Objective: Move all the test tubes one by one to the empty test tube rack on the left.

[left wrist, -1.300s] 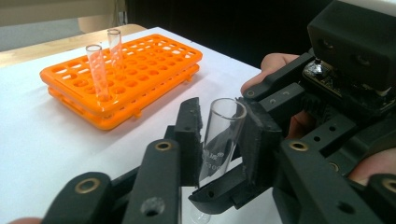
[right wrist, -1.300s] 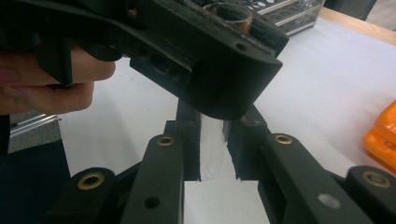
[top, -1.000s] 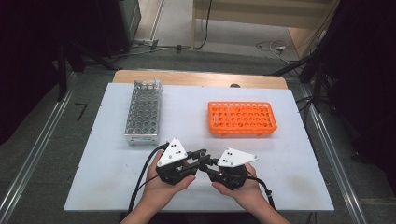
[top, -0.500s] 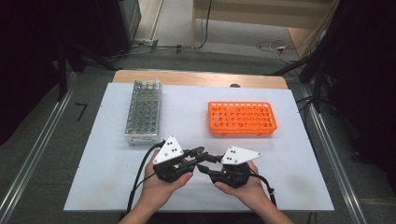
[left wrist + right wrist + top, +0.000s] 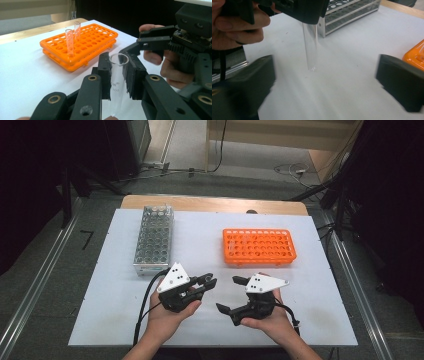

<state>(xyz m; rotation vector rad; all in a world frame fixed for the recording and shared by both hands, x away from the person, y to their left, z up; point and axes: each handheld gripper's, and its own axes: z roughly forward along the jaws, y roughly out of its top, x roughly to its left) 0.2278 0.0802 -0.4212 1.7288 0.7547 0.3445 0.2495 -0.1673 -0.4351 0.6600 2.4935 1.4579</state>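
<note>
Over to the left hand-held gripper (image 5: 210,281): clenched on a glass test tube (image 5: 117,75), pads pressing it from both sides just below the open mouth. Held low over the near middle of the table (image 5: 210,230), between the two hands. Long axis close to upright, mouth up, rounded bottom hanging down towards the white surface. Touching it or just clear? Cannot tell.

Now the right hand-held gripper (image 5: 227,293): jaws just been opening, now standing wide and released, nothing between them. Pointed at the tube from just beside it, with the lower length of glass (image 5: 310,47) hanging dead ahead.

And the relation that matters, by the look of it: the orange rack (image 5: 259,245), lying beyond the hands and off to the right, well apart from the held tube. Two tubes (image 5: 69,41) already standing in its far holes. Nearer to the right hand, yes, but the glass sits with the left. Metal rack (image 5: 154,237) away on the far left.

Likely next: a carry forward and rightwards from the left hand. Upright axis already matching the rack's holes, so probably no big turn of the wrist, just a lift over the rim and a straight drop into a free hole.
</note>
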